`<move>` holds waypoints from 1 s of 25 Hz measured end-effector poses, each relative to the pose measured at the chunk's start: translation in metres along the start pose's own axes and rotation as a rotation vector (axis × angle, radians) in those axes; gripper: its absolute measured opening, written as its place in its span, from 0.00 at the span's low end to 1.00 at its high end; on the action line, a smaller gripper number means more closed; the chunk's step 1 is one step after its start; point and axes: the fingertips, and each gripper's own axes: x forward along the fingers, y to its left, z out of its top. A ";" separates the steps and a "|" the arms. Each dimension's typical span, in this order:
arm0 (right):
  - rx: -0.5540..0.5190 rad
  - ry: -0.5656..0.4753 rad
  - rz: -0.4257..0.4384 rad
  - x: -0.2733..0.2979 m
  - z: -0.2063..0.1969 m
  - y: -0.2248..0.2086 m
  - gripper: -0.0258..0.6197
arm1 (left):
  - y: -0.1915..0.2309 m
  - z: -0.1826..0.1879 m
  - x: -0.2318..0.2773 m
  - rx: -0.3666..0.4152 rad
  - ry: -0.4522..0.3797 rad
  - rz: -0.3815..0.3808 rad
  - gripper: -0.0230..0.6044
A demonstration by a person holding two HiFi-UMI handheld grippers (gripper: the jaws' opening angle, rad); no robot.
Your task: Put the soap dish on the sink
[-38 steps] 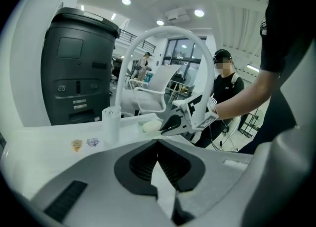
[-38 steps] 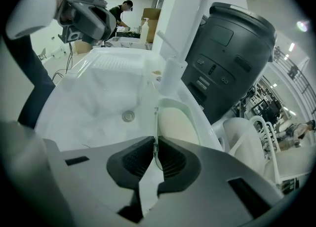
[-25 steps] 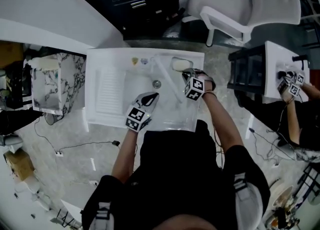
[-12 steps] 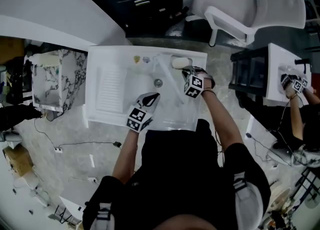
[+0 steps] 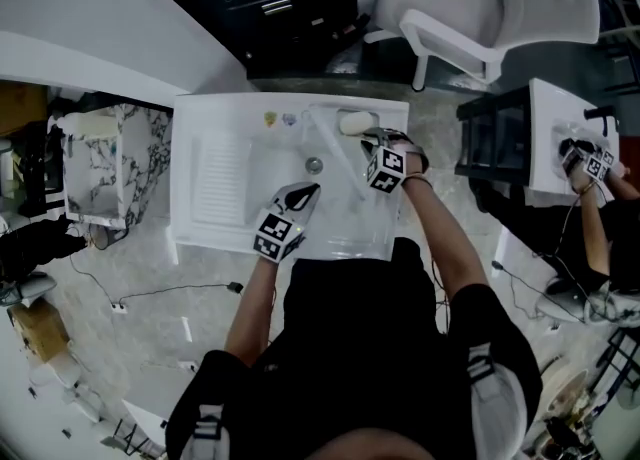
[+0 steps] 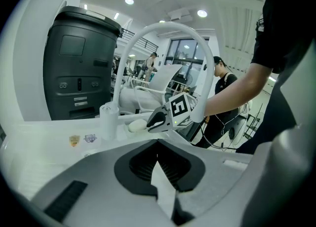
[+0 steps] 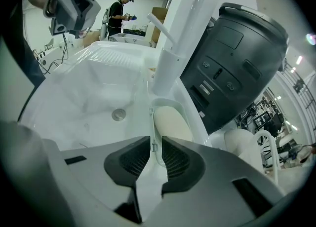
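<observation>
A clear soap dish (image 5: 355, 124) with a cream bar of soap (image 7: 170, 121) lies on the back ledge of the white sink (image 5: 210, 153), just right of the tap (image 7: 180, 33). My right gripper (image 5: 374, 145) is shut on the dish's near rim (image 7: 151, 144). The left gripper view shows that gripper (image 6: 157, 121) beside the soap (image 6: 137, 126). My left gripper (image 5: 303, 194) hangs over the basin, shut with nothing in it (image 6: 158, 146).
A drain (image 5: 314, 164) sits in the basin, and a ribbed draining board (image 5: 218, 183) is at the left. A black bin (image 7: 232, 68) stands behind the sink. White chairs (image 5: 480, 8) are beyond it. Another person (image 5: 590, 208) works at a table on the right.
The right gripper and the soap dish have edged slightly toward the sink's back ledge. The left gripper has stayed where it was.
</observation>
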 end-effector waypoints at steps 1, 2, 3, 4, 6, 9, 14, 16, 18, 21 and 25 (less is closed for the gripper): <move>0.001 -0.002 -0.002 -0.002 0.000 0.000 0.14 | -0.001 0.001 0.000 0.002 -0.002 -0.002 0.04; 0.001 -0.004 -0.007 -0.005 0.000 -0.001 0.14 | -0.002 0.001 0.000 0.004 -0.004 -0.004 0.04; 0.004 -0.005 -0.014 -0.007 -0.001 -0.001 0.14 | -0.004 0.002 0.000 0.006 -0.006 -0.007 0.04; 0.011 -0.004 -0.022 -0.010 -0.002 -0.001 0.14 | -0.005 0.002 0.000 0.008 -0.007 -0.010 0.04; 0.038 -0.006 -0.040 -0.018 -0.004 -0.002 0.14 | -0.007 0.001 -0.002 0.016 -0.007 -0.015 0.04; 0.085 -0.019 -0.062 -0.031 -0.005 -0.002 0.13 | -0.007 0.004 -0.006 0.034 -0.009 -0.018 0.04; 0.121 -0.032 -0.111 -0.053 -0.015 0.001 0.12 | -0.009 0.009 -0.008 0.060 -0.018 -0.025 0.04; 0.148 -0.036 -0.120 -0.063 -0.019 0.005 0.10 | -0.011 0.010 -0.008 0.072 -0.016 -0.031 0.04; 0.181 -0.047 -0.129 -0.073 -0.023 0.010 0.09 | -0.013 0.010 -0.007 0.082 -0.012 -0.039 0.04; 0.235 -0.062 -0.146 -0.088 -0.030 0.018 0.07 | -0.017 0.010 -0.007 0.096 -0.009 -0.054 0.04; 0.287 -0.059 -0.142 -0.107 -0.040 0.031 0.04 | -0.022 0.011 -0.007 0.116 -0.003 -0.070 0.04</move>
